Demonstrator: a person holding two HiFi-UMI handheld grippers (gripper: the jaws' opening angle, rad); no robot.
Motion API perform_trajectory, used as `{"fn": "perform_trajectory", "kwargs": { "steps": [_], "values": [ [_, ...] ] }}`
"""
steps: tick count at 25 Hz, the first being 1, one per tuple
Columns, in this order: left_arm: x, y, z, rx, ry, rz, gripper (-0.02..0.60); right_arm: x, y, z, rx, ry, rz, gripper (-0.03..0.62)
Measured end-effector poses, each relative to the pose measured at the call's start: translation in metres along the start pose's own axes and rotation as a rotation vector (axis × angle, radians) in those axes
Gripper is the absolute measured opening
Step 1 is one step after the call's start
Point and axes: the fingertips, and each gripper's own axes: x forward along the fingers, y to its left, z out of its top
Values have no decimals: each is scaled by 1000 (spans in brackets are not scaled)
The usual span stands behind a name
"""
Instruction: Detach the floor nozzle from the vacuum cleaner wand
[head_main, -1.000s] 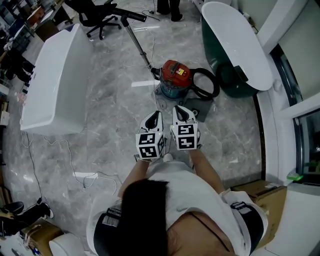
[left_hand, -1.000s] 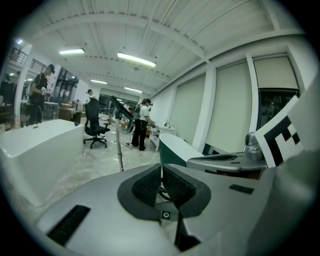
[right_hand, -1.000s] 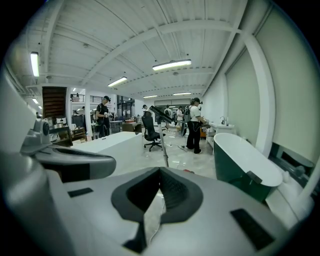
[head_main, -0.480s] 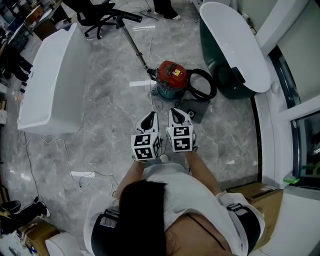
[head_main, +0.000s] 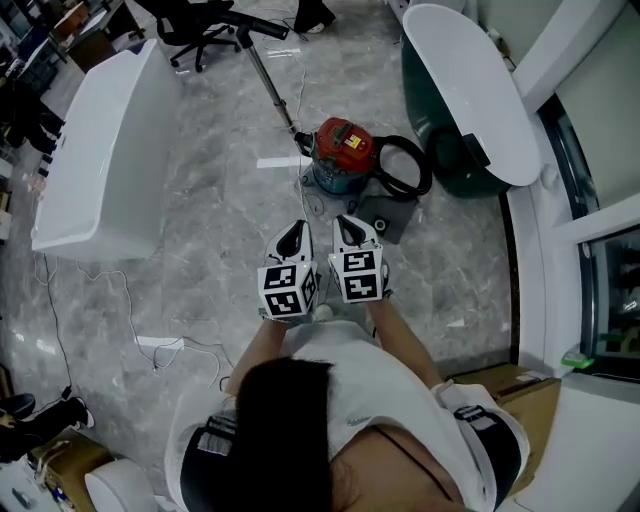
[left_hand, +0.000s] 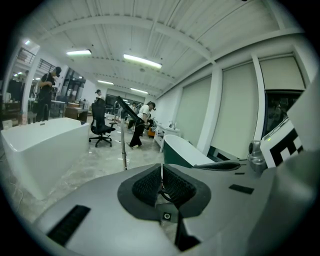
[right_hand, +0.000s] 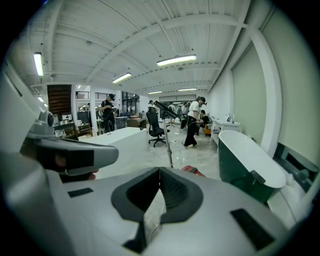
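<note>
A white bathtub (head_main: 100, 150) stands at left, its basin bare white. The floor nozzle (head_main: 258, 27) sits on the wand (head_main: 272, 88) rising from the red vacuum cleaner (head_main: 343, 150). Near it hover the left gripper (head_main: 296, 234) and right gripper (head_main: 351, 226), fingers pressed together; a green bathtub (head_main: 418, 85) stands right

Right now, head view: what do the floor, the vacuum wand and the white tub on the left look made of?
Floor: polished stone or stone-look tile, with grey veining and glossy reflections.
Wand: likely a metal tube; it is thin and straight with a silvery sheen.
White tub: smooth gloss white, acrylic or ceramic; the look doesn't settle which.
</note>
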Motion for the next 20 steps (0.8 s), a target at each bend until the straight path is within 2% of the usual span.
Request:
{"fn": "perform_trajectory", "kwargs": {
  "steps": [20],
  "values": [
    [26,41,19,-21,-25,5,15,44,12,20,-16,9,-13,15]
  ]
}}
